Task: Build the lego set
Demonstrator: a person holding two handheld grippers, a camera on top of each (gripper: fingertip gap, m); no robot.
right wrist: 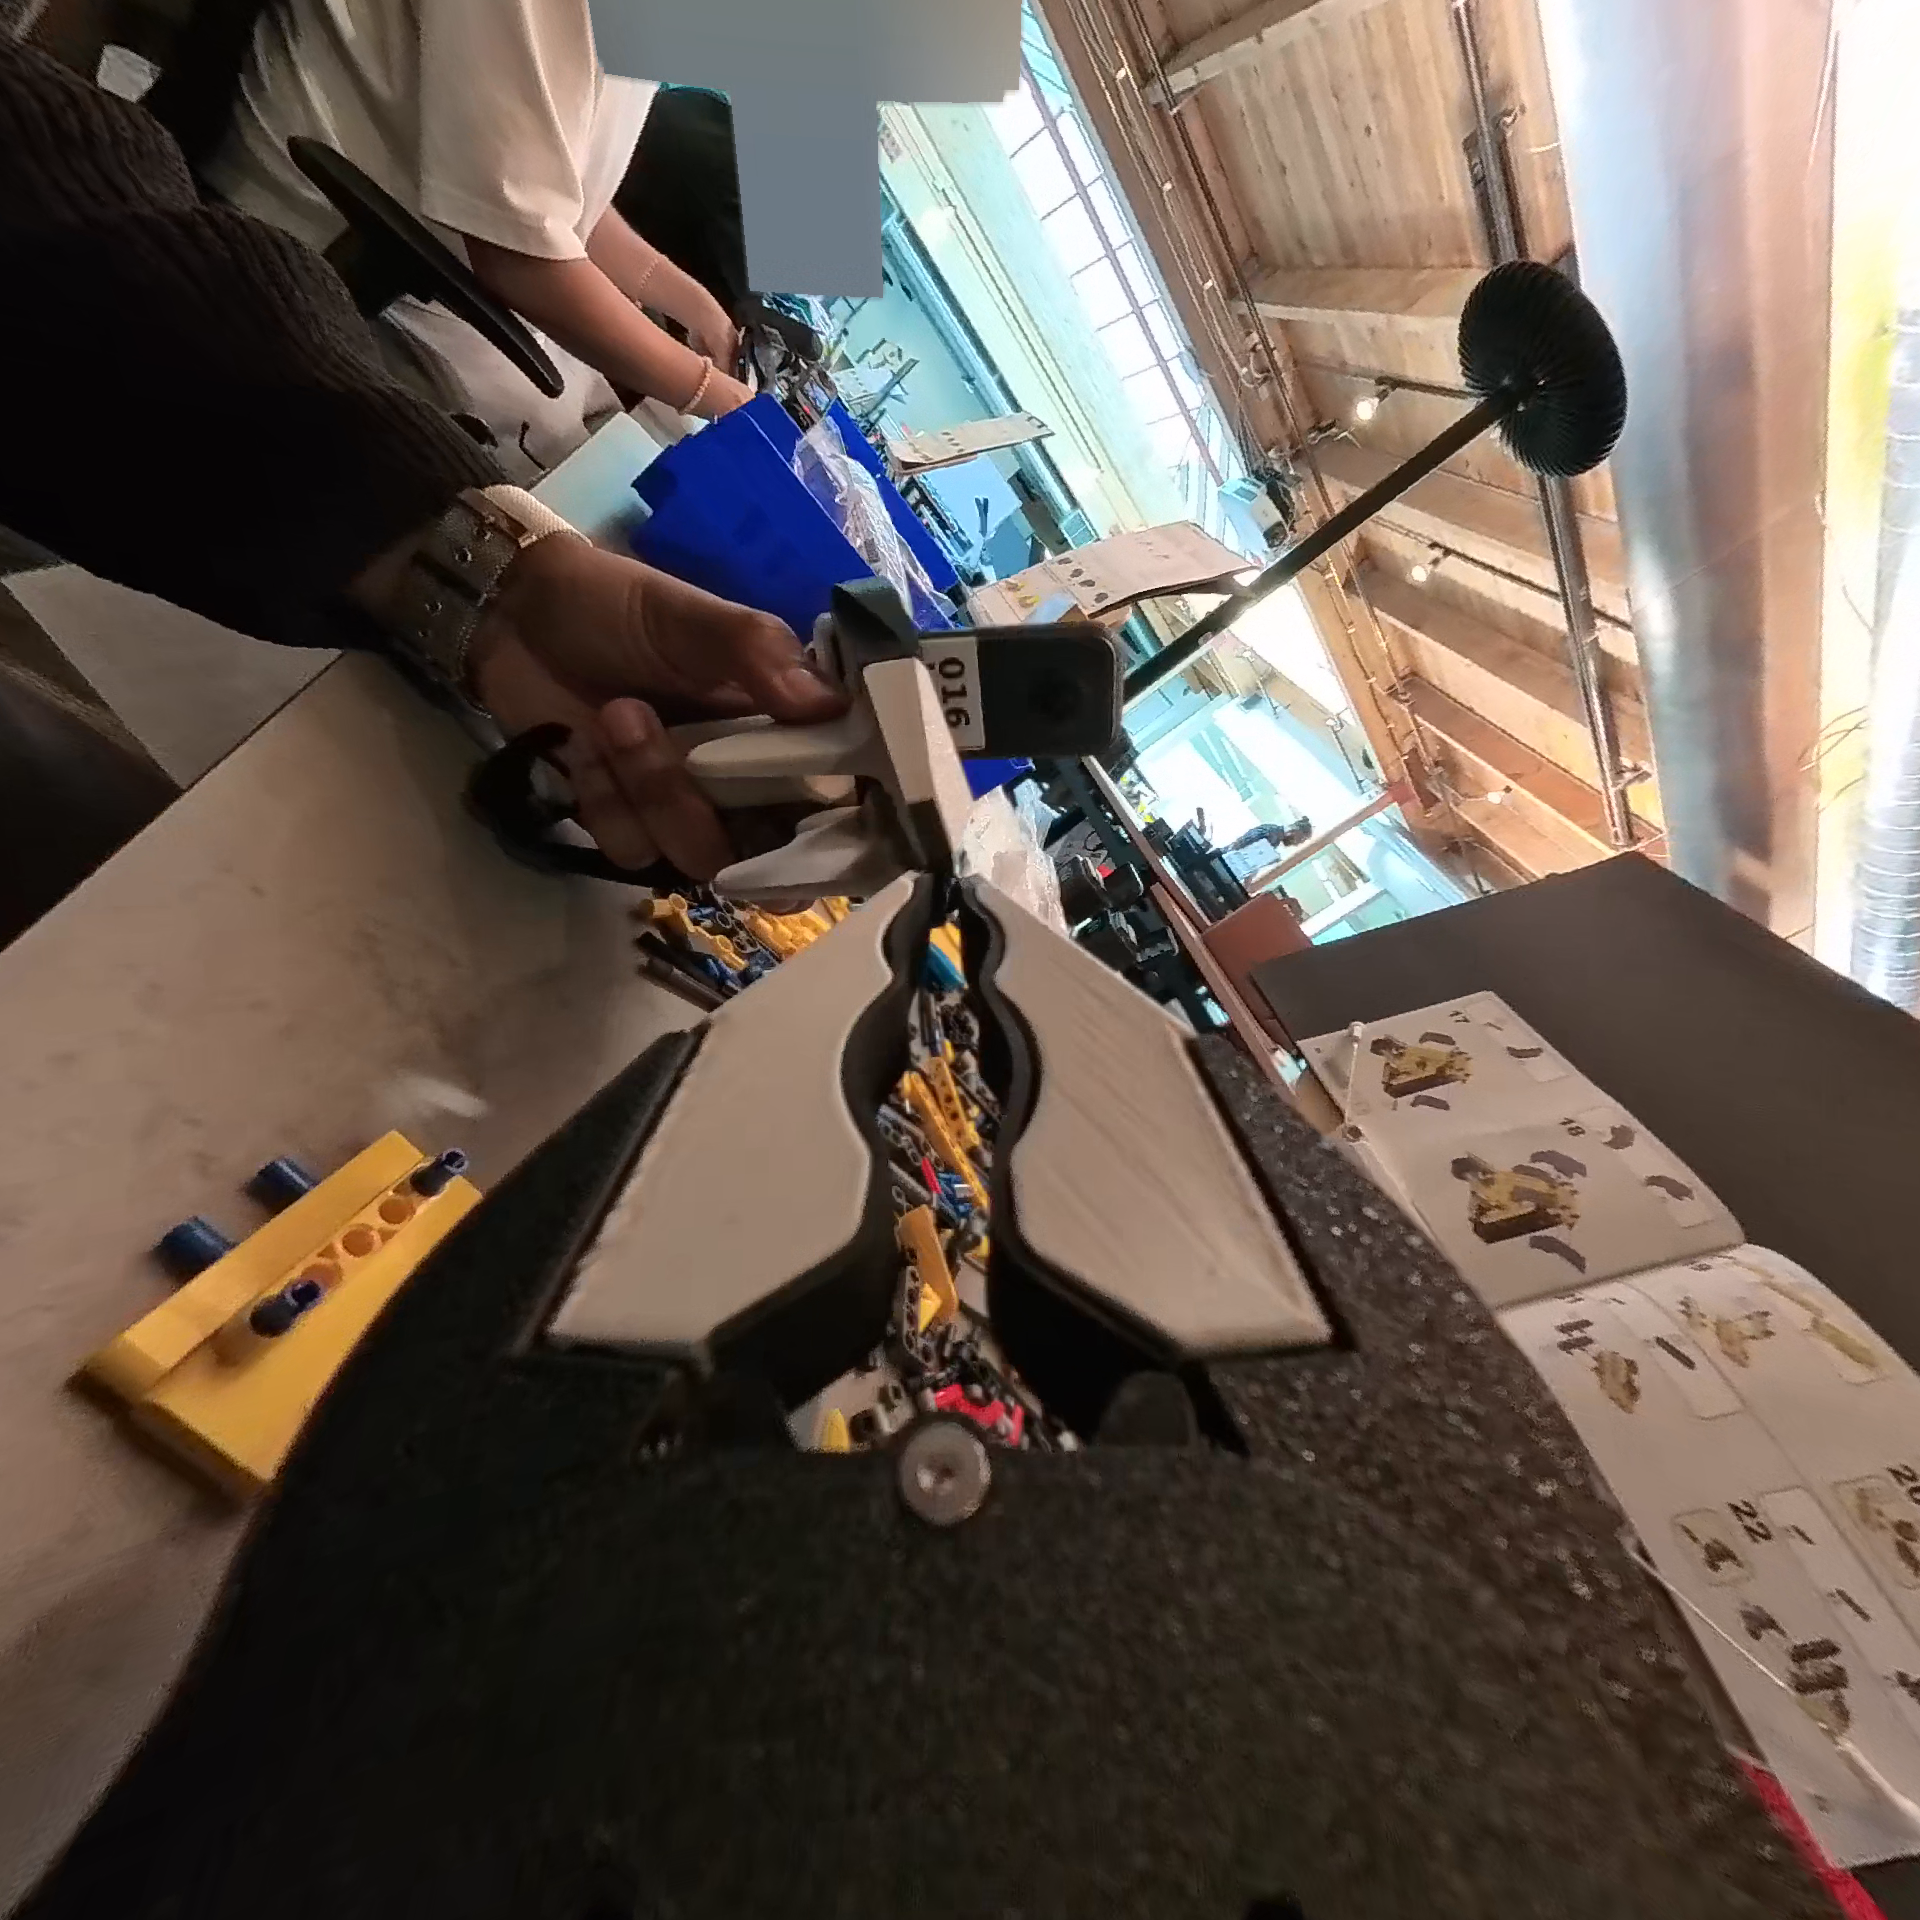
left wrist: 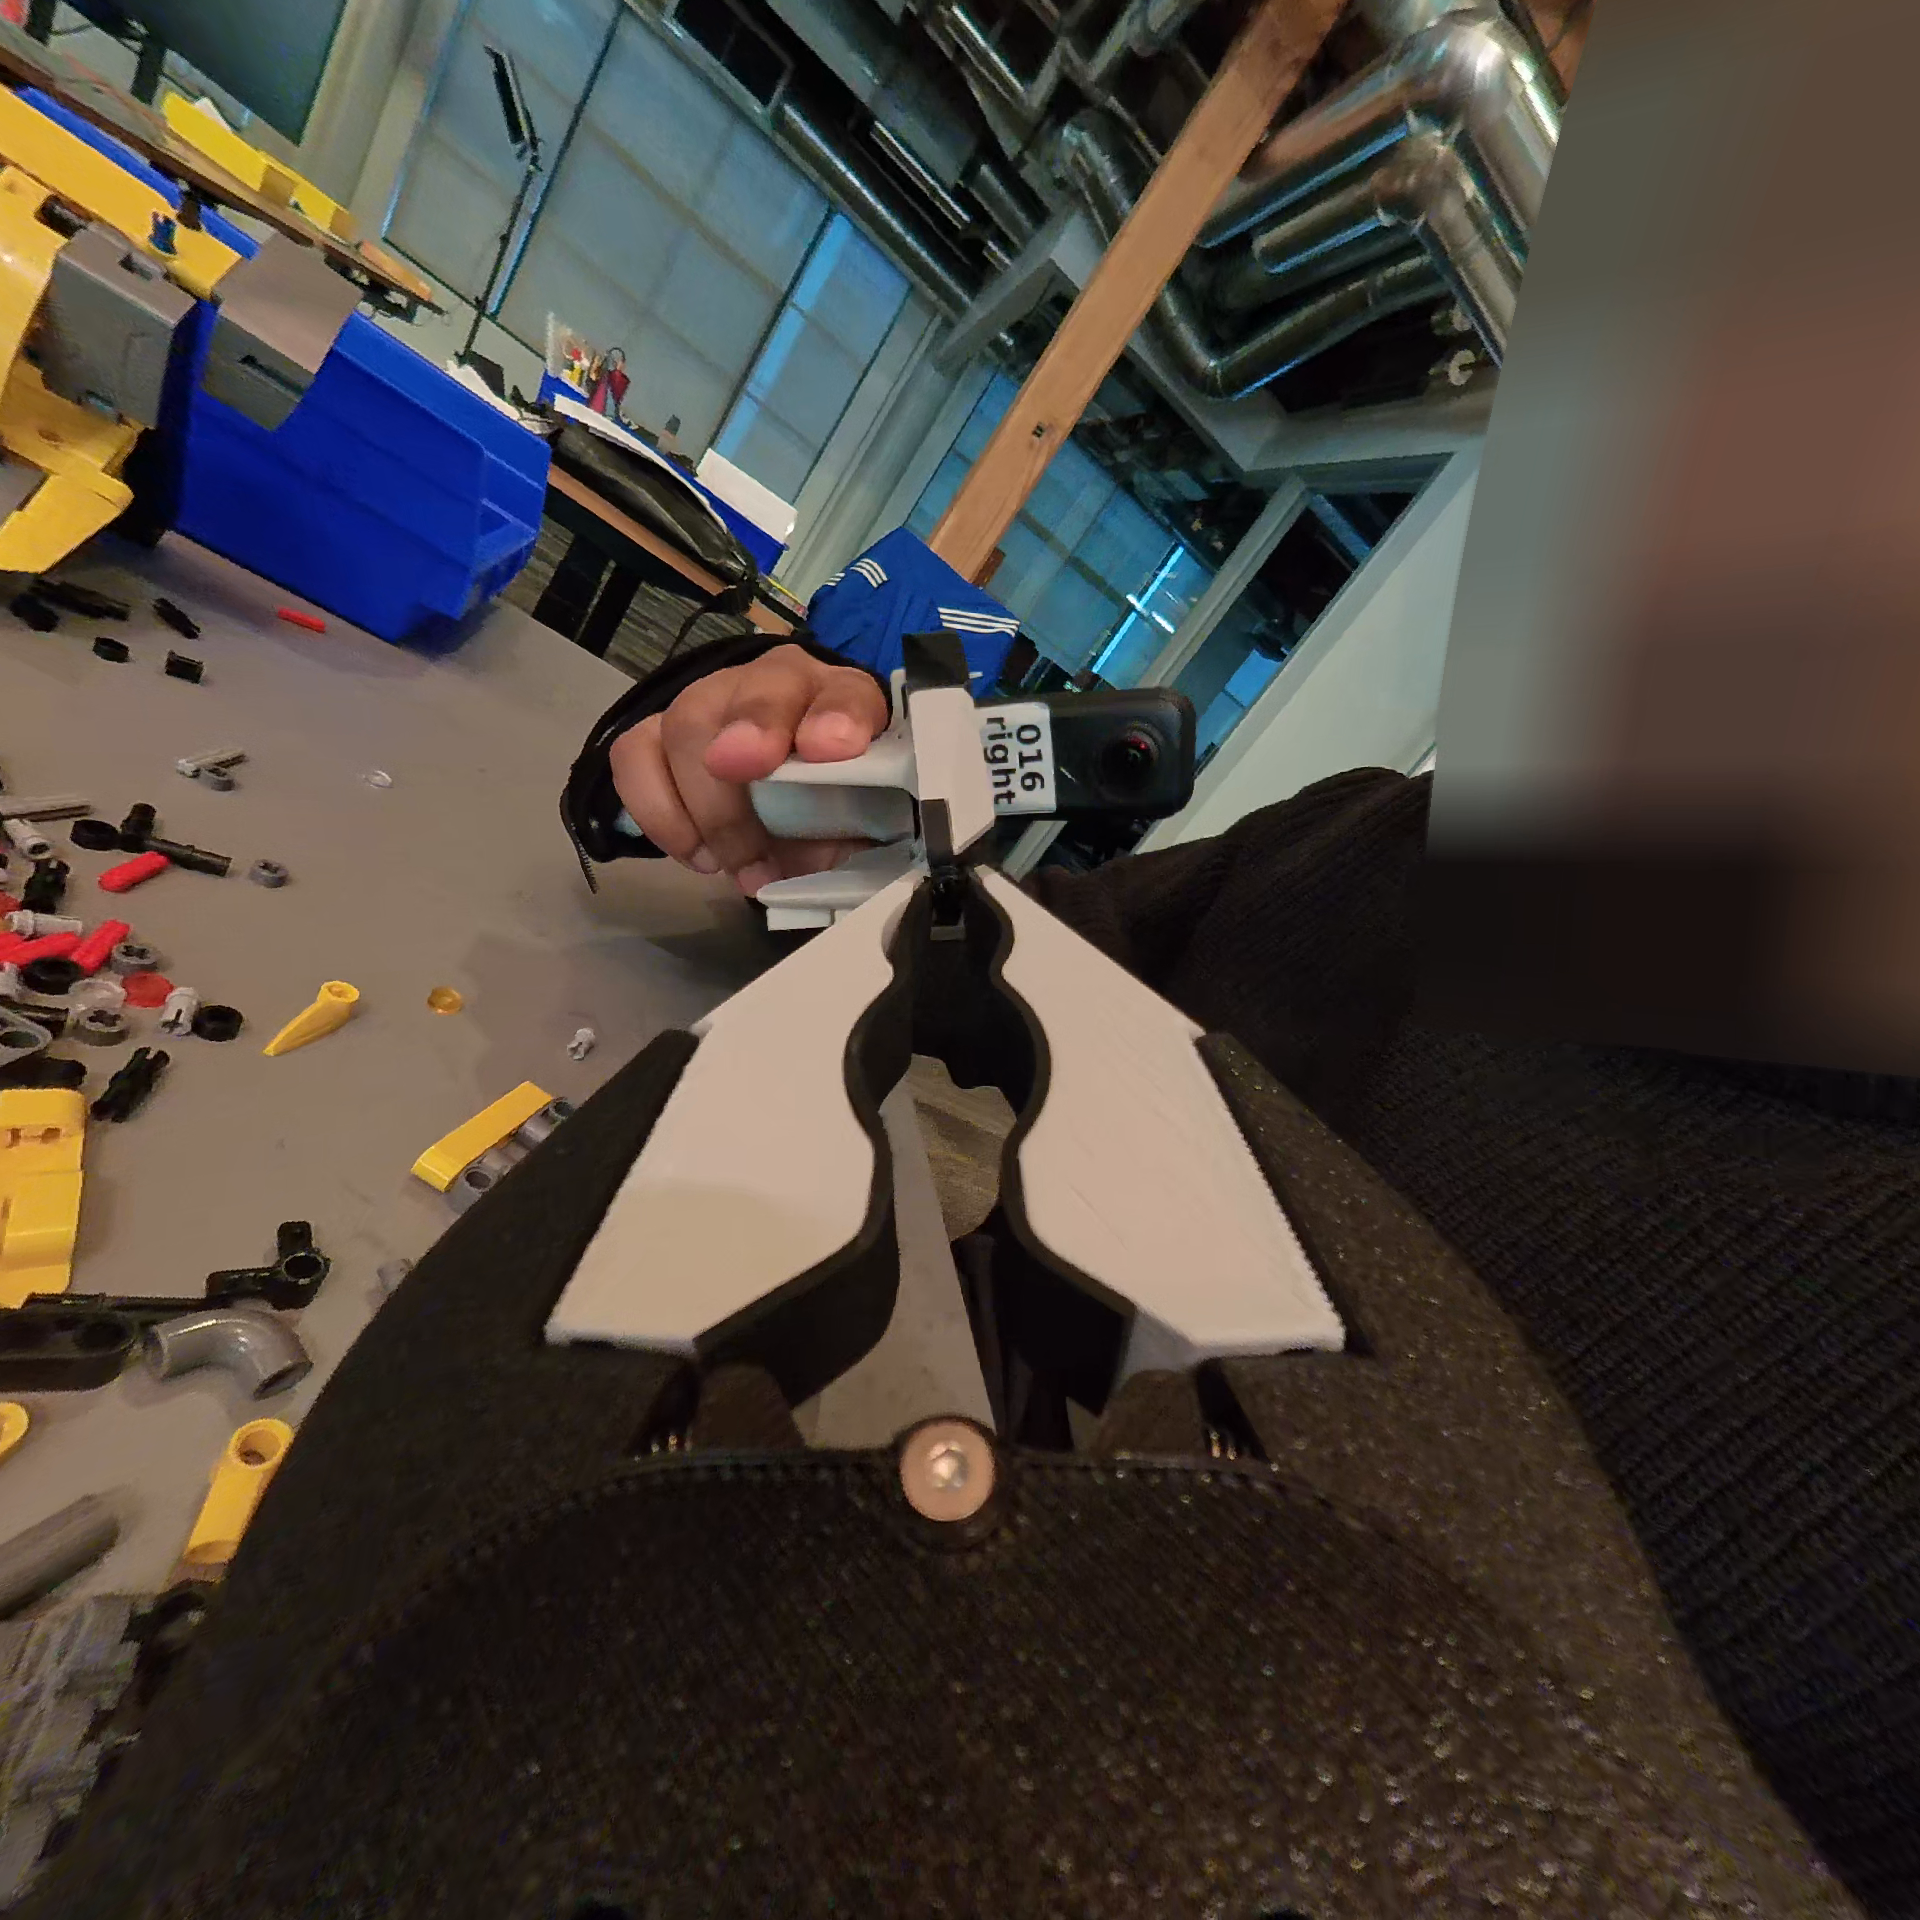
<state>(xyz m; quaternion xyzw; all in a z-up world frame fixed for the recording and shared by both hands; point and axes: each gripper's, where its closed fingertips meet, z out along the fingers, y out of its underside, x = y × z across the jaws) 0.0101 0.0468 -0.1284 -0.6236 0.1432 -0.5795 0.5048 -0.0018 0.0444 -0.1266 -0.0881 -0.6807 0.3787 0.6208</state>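
My left gripper [left wrist: 945, 891] is raised above the grey table [left wrist: 416, 852], its white fingers closed on a small black piece [left wrist: 948, 909] at the tips. My right gripper [left wrist: 940, 844], held by a hand [left wrist: 717, 774], meets it tip to tip from the far side and pinches the same piece. In the right wrist view my right gripper [right wrist: 943, 896] is nearly closed, with a thin dark piece [right wrist: 941, 914] between the tips. The left gripper [right wrist: 928, 860] and its hand [right wrist: 644, 665] face it. How the piece sits between the tips is hidden.
Loose black, red, grey and yellow building pieces [left wrist: 114, 987] lie on the table. A partly built yellow model [left wrist: 62, 343] and a blue bin [left wrist: 364, 499] stand behind. A yellow beam with blue pins [right wrist: 281, 1278], a parts pile [right wrist: 935, 1143] and an open instruction booklet [right wrist: 1558, 1247] lie below. Another person [right wrist: 468, 125] sits beyond. Less than 4 cm separates the two grippers' tips.
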